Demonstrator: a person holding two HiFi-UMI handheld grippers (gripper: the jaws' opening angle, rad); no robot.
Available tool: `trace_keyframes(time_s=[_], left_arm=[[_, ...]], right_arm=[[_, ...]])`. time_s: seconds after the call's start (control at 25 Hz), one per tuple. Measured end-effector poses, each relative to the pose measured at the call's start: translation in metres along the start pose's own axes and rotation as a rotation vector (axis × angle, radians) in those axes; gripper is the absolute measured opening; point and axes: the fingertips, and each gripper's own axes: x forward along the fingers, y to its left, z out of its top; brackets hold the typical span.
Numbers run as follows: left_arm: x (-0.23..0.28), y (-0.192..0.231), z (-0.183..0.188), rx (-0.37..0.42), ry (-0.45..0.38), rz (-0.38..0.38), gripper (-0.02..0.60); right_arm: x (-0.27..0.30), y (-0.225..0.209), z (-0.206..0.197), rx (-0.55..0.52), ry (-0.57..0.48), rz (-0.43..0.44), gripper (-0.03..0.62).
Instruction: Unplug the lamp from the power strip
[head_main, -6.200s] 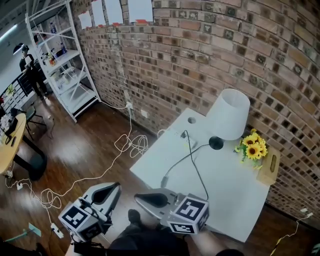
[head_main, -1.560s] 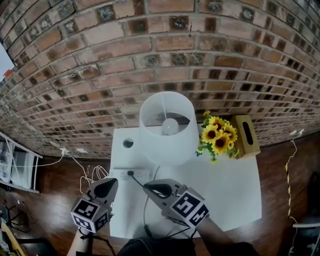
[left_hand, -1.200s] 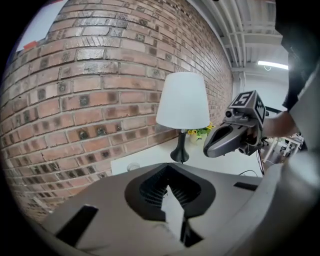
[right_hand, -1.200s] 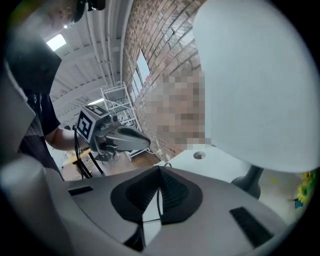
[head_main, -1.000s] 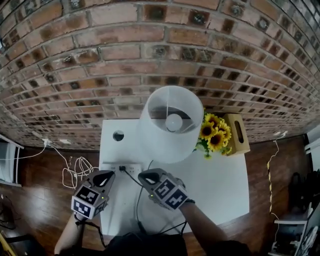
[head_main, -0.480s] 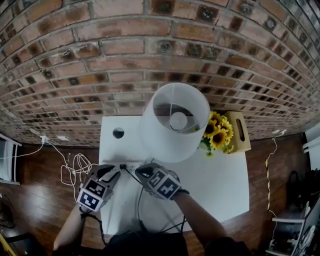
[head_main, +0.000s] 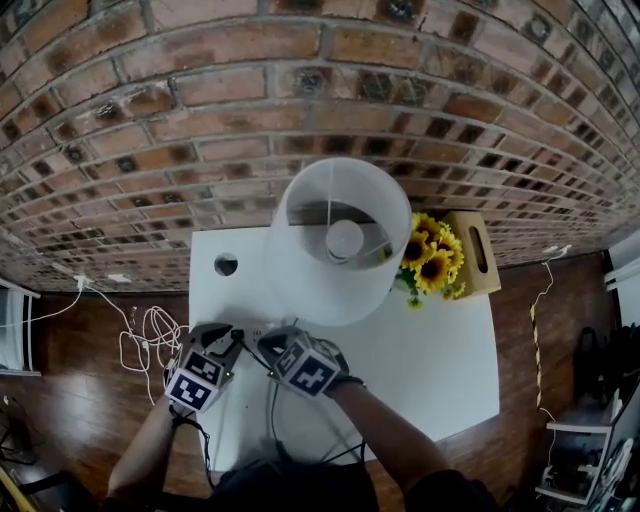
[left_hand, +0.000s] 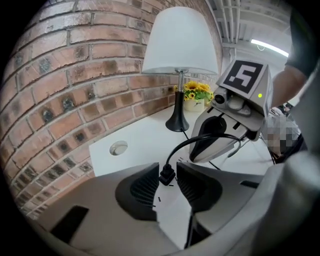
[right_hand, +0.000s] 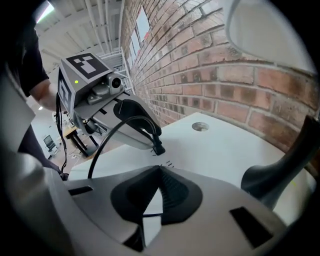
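Note:
The lamp (head_main: 335, 250) has a white shade and stands at the back of the white table (head_main: 440, 370). Its black cord (head_main: 272, 400) runs to a black plug (left_hand: 166, 175) seated in the white power strip (left_hand: 172, 220). My left gripper (left_hand: 168, 169) points down at the strip. Its jaws have just been opening and now stand open, one on each side of the plug, without clearly pressing on it. My right gripper (right_hand: 160, 167) is shut and empty, just right of the plug, low over the strip. In the head view, the left gripper (head_main: 222, 335) and the right gripper (head_main: 270, 340) flank the plug.
Yellow sunflowers (head_main: 432, 262) and a wooden tissue box (head_main: 472, 255) stand to the right of the lamp. A round cable hole (head_main: 226, 265) is at the table's back left. A brick wall (head_main: 300, 120) runs behind, and white cables (head_main: 145, 340) lie on the wooden floor at left.
Both grippers have come down and forward onto the power strip. The left jaws were shut a second ago and are now open around the plug. The right gripper stayed shut.

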Motion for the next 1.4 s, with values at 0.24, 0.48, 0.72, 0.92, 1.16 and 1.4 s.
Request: trace_keyframes(time_s=[0.24,0.48,0.72,0.92,1.16,1.4], left_arm=[[0.013,0.001,-0.006,0.001,0.025,-0.009,0.127],[0.016,0.002,-0.001,-0.012,0.015,-0.025,0.11],[0.016,0.003,-0.004,-0.033,0.005,-0.039,0.112],[0.016,0.003,-0.004,-0.06,-0.002,-0.041,0.112],[0.016,0.009,-0.007,-0.186,-0.039,-0.026,0.109],[0.015,0.008,-0.005,-0.186,-0.049,-0.028,0.106]], right_arm=[[0.004,-0.005,0.001,0.019,0.0,0.003,-0.006],[0.007,-0.009,0.006,0.009,-0.001,-0.01,-0.006],[0.007,-0.011,0.005,0.102,-0.034,-0.036,-0.006],[0.008,-0.012,0.005,0.125,-0.027,-0.067,-0.005],[0.008,-0.013,0.006,0.17,-0.021,-0.082,-0.003],[0.008,-0.013,0.005,0.178,-0.004,-0.095,-0.003]])
